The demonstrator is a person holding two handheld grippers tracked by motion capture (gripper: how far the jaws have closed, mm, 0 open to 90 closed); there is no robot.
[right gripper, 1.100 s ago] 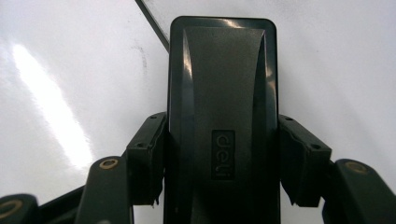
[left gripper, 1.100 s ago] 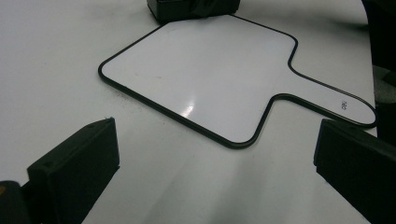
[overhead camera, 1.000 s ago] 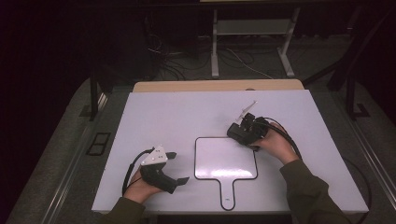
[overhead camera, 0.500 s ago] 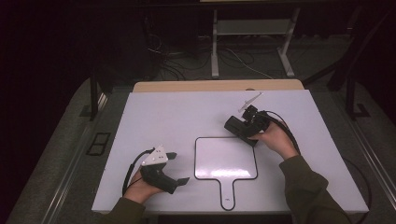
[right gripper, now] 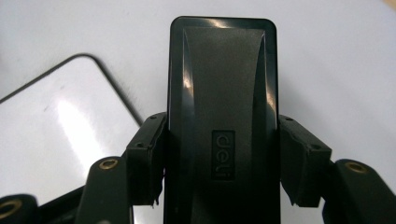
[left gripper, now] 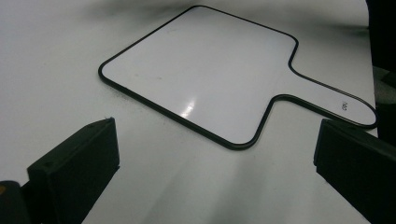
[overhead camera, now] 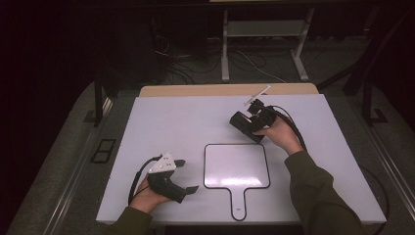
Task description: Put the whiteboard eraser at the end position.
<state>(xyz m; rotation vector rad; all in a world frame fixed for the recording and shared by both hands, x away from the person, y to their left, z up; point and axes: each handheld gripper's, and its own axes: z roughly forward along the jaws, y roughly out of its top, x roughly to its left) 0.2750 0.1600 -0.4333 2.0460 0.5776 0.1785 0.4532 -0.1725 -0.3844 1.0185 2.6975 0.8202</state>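
Closest in, the left gripper point(overhead camera: 183, 176) sits low on the white table point(overhead camera: 161, 122) with its jaws spread wide and nothing between them, pointed at the paddle-shaped whiteboard point(overhead camera: 236, 166), probably parked there to pin the board if it slides. The board lies flat mid-table, handle toward the person. Farther back, just past its far right corner, the right gripper point(right gripper: 222, 163) is pinching a black Deli whiteboard eraser point(right gripper: 223, 93) by its long sides, held above the table, felt side likely down for wiping.
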